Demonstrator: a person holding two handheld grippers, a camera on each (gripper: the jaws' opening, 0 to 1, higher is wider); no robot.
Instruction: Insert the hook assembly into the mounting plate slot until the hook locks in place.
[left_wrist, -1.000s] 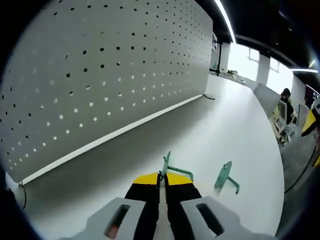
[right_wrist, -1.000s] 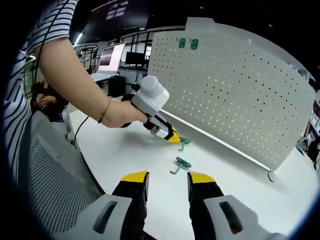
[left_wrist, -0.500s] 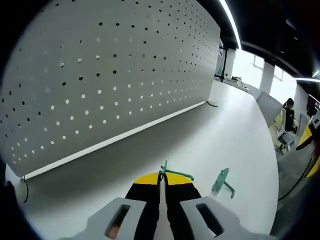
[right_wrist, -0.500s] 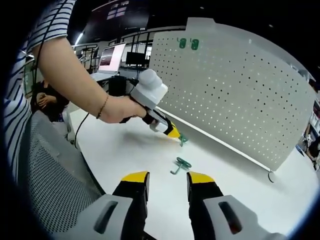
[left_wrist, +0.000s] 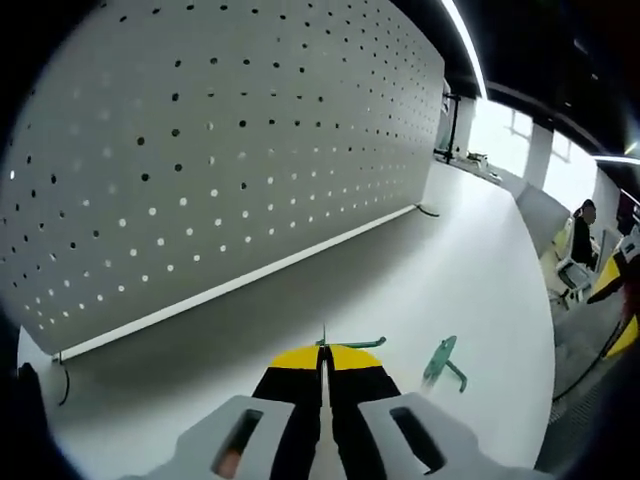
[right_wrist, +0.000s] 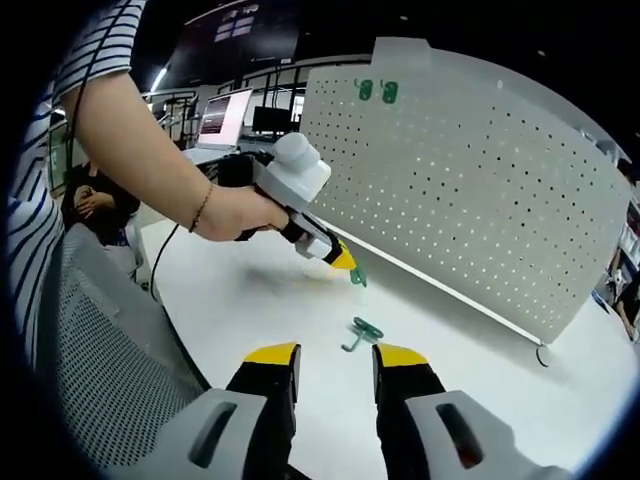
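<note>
Lab: pegboard (right_wrist: 470, 190), monitors (right_wrist: 222, 115)

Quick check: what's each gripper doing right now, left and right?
Left gripper: closed on a green hook, lifted above the table.
Right gripper: open, holding nothing; a second green hook lies ahead of it.

No readable text, label or number anywhere.

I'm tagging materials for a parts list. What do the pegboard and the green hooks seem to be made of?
Pegboard: probably sheet metal painted matte light grey; thin, rigid, evenly punched holes. Green hooks, one held by the left gripper as hook, one loose: likely coated bent metal, thin flat plate, slight sheen; plastic possible.
</note>
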